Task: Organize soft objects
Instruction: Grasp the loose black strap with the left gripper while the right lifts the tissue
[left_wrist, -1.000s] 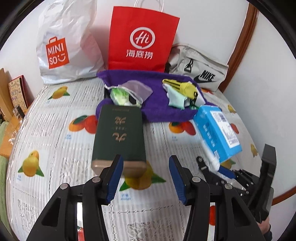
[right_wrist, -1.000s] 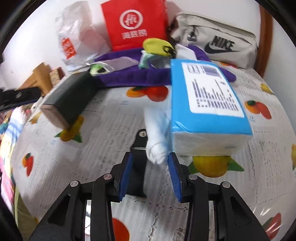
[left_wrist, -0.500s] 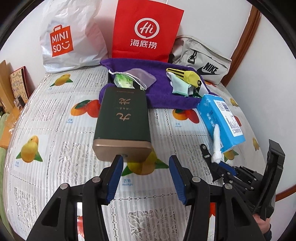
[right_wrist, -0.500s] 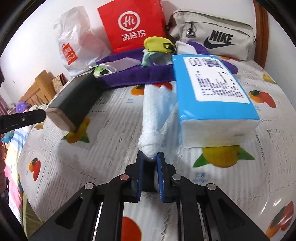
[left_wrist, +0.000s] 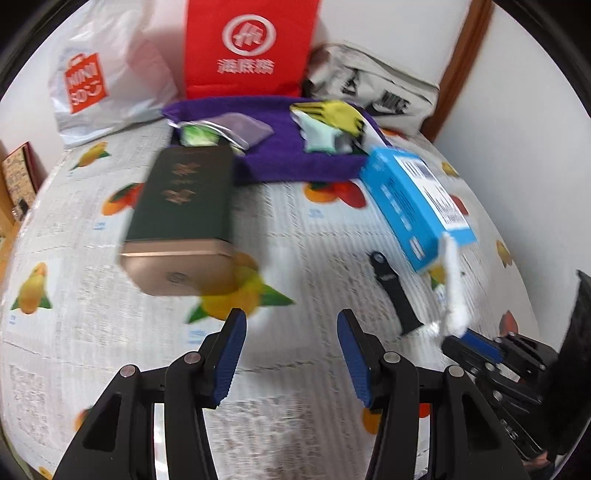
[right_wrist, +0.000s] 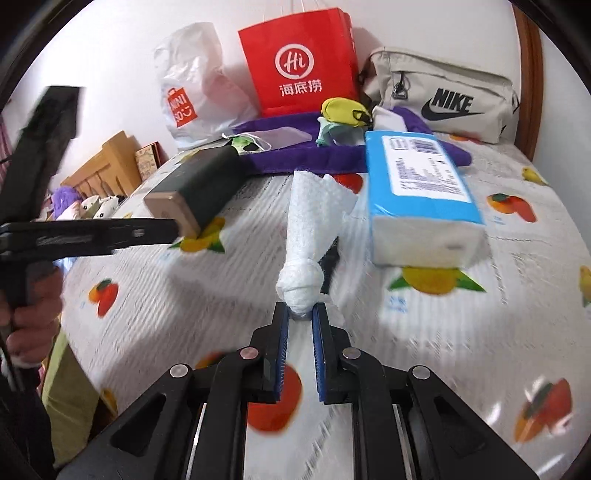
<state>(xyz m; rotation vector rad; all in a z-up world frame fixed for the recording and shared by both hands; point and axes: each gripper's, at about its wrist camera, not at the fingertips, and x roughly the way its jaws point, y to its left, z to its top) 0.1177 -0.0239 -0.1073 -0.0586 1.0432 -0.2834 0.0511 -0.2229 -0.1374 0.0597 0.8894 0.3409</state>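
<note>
One white tissue (right_wrist: 301, 240) pinched in the right gripper (right_wrist: 300, 325) jaws; left gripper (left_wrist: 290, 354) jaws apart, empty; one blue tissue pack (right_wrist: 421, 192).

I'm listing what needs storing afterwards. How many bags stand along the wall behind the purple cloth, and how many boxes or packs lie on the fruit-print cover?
Bags: 3 (white plastic bag, red paper bag, beige sling bag)
Boxes or packs: 2 (dark green box, blue tissue pack)
Total: 5
</note>
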